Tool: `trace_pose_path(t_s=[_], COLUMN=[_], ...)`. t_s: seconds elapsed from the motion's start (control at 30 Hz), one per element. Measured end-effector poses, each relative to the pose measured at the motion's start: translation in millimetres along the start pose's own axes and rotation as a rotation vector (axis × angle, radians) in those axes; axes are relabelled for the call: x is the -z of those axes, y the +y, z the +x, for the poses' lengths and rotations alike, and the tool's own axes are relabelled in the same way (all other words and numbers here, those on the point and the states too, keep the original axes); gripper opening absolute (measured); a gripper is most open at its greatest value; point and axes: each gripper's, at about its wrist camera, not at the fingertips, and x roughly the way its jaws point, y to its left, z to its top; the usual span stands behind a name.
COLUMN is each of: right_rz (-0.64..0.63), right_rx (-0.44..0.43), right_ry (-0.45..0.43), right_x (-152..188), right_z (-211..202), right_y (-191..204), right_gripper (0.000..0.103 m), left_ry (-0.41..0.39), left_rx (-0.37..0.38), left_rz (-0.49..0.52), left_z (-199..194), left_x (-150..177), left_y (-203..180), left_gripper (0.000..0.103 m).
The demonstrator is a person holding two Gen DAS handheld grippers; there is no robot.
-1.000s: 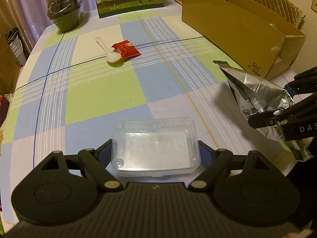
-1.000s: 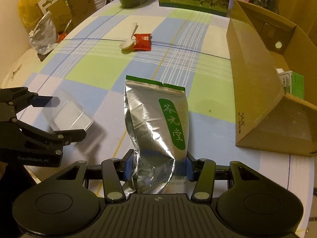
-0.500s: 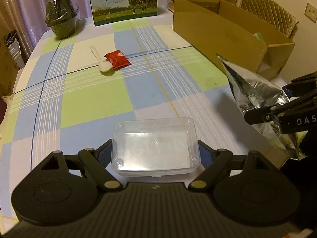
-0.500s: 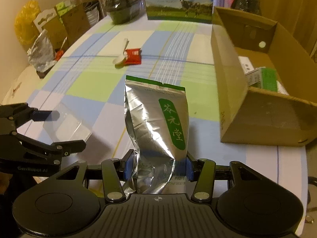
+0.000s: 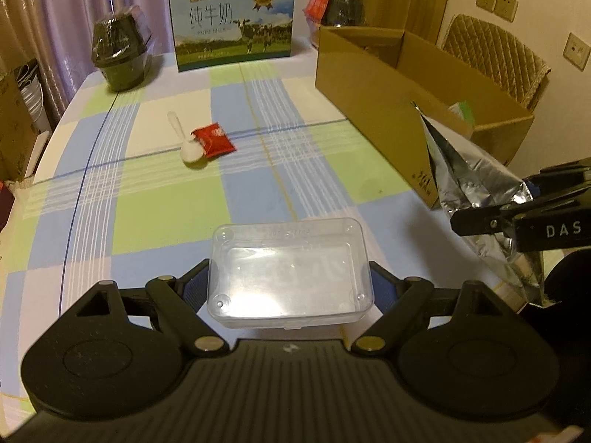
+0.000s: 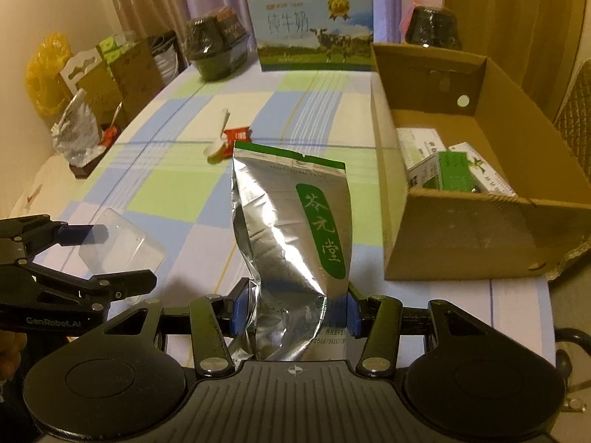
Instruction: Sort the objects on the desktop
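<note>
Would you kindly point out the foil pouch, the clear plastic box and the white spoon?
foil pouch [image 6: 295, 229], right wrist view, silver front.
clear plastic box [image 5: 290, 273], left wrist view, base centre.
white spoon [image 5: 191, 154], left wrist view, bowl.

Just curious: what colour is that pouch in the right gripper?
Shiny silver foil pouch with a green top edge and green label; clearest in the right wrist view.

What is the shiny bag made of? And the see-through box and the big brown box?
The bag looks like metallic foil: silvery, crinkled, mirror-like glints. The clear box seems to be thin hard plastic: the tablecloth shows through it, and its edges gleam. The brown box looks like matte cardboard, with dull brown walls and folded flaps.
</note>
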Motion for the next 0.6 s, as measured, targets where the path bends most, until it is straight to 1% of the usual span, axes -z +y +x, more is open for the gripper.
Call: trace_pose_path(t_s=[0.27, 0.6], right_rz=[0.026, 0.066], right_rx=[0.008, 0.026], right_ry=[-0.044, -0.091], right_x=[-6, -10], right_z=[-19, -42], right_y=[-13, -37], right_gripper=[0.047, 0.047], left_ry=[-0.030, -0.043], left_rx=[0.016, 0.034], left_rz=[0.009, 0.031], left_z=[-6, -6], left_x=[-17, -26], left_y=[-14, -30], left_gripper=[0.083, 0.083])
